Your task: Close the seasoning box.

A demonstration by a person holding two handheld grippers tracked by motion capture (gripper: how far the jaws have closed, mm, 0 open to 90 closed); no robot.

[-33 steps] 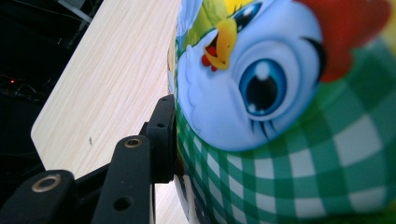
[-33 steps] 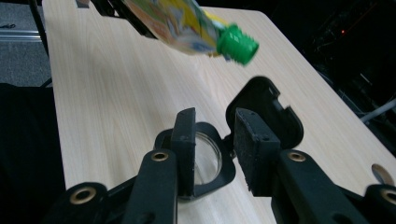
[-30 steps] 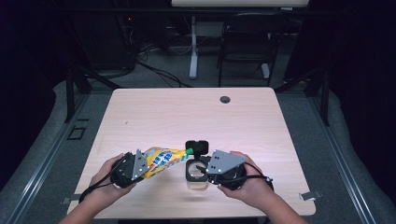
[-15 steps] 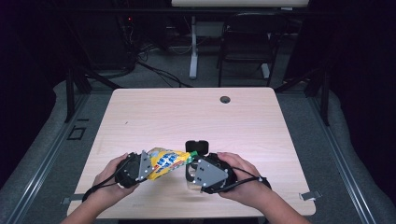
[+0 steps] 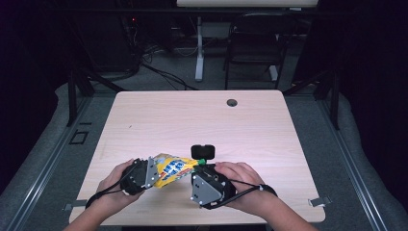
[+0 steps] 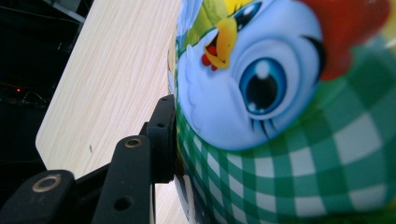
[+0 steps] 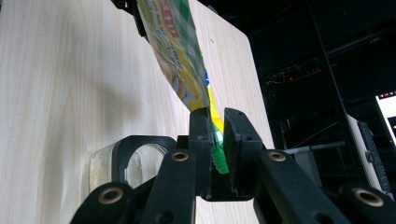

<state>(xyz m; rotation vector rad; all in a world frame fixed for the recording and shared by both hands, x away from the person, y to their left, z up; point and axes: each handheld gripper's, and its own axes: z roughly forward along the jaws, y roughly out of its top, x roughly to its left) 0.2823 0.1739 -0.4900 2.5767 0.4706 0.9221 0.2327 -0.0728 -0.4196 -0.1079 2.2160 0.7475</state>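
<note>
A yellow drink pouch [image 5: 172,169] with a cartoon bird and a green check pattern [image 6: 289,140] hangs just above the table between both hands. My left gripper [image 5: 153,174] is shut on its lower body; one black finger [image 6: 163,135] presses its side. The pouch narrows to a green cap [image 7: 217,156] that sits between the pads of my right gripper [image 7: 215,126]. Those jaws have just been closing and now pinch the cap. From above, the right gripper [image 5: 202,168] meets the pouch's tip from the right.
A small black object [image 5: 202,151] lies on the wooden table [image 5: 202,115] just behind the cap. A clear round container [image 7: 105,163] stands on the table beside the right gripper's jaws. A dark grommet [image 5: 232,102] sits near the far edge.
My right gripper has slid left to the pouch's tip and its jaws have closed onto the green cap. The left gripper and the pouch have stayed in place.
</note>
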